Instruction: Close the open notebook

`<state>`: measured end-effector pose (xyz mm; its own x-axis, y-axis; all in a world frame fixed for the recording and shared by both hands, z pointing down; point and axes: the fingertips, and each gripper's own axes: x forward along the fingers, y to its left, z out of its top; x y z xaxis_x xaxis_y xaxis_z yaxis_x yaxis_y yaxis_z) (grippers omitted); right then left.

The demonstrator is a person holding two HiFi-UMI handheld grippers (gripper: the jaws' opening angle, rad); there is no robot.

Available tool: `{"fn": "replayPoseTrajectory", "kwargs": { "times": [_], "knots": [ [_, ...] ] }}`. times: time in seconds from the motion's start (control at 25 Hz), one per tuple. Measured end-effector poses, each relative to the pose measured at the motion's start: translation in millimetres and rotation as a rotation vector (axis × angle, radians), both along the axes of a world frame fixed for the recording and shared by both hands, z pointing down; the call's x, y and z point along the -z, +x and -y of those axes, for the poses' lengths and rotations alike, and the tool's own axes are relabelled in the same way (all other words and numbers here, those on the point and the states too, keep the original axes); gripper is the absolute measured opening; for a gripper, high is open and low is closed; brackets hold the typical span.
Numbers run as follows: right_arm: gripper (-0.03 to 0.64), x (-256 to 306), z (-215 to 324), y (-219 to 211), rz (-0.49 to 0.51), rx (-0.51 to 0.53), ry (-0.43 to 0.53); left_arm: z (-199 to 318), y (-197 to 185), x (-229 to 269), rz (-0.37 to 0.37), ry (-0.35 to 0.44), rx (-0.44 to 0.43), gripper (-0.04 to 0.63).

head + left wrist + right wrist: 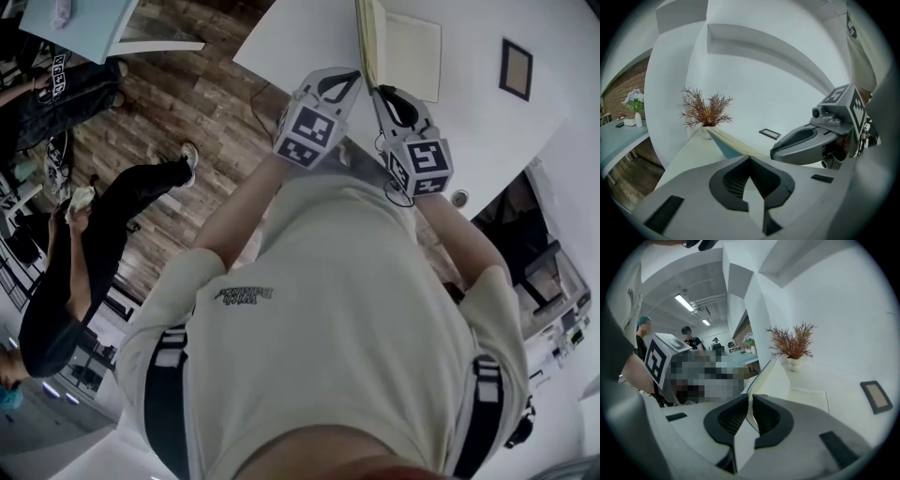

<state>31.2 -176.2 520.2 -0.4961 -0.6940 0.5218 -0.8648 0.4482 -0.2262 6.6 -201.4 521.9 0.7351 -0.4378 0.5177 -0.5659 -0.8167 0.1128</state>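
Note:
The notebook lies on the white table (300, 37) with its right page (412, 56) flat and its left half (368, 37) raised upright, seen edge-on. In the right gripper view that raised half (772, 378) stands between the pads, and my right gripper (751, 397) (380, 94) is shut on its lower edge. The left gripper view shows the blue cover and cream page edges (723, 139) running into the tips of my left gripper (750, 158) (354, 80), which is shut on the same half. The right gripper (780, 151) shows close beside it.
A dried plant in a white pot (707, 117) (792, 350) stands at the table's far end by the wall. A small dark frame (516, 67) (877, 397) lies right of the notebook. People (103, 216) stand on the wood floor to the left, near another table (75, 23).

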Motion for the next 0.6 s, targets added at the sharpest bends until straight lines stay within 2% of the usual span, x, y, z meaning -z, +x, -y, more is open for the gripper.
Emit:
{"fn": "replayPoseTrajectory", "kwargs": {
  "times": [0.2,0.32,0.4,0.6],
  "knots": [
    [0.059,6.3,-2.4,15.8,-0.083,-0.015,0.038,-3.1,20.0,3.0,-0.006,0.012,-0.041,0.012],
    [0.137,8.0,-1.2,26.6,-0.15,-0.056,0.06,-4.6,26.0,2.4,0.0,0.013,-0.069,0.012],
    [0.167,7.5,-0.3,38.9,-0.182,-0.094,0.067,-7.3,29.5,-1.3,-0.001,0.005,-0.076,0.012],
    [0.179,0.6,-1.8,66.9,-0.242,-0.141,0.081,-13.1,42.0,-10.0,0.007,-0.01,-0.093,0.012]
  ]
}}
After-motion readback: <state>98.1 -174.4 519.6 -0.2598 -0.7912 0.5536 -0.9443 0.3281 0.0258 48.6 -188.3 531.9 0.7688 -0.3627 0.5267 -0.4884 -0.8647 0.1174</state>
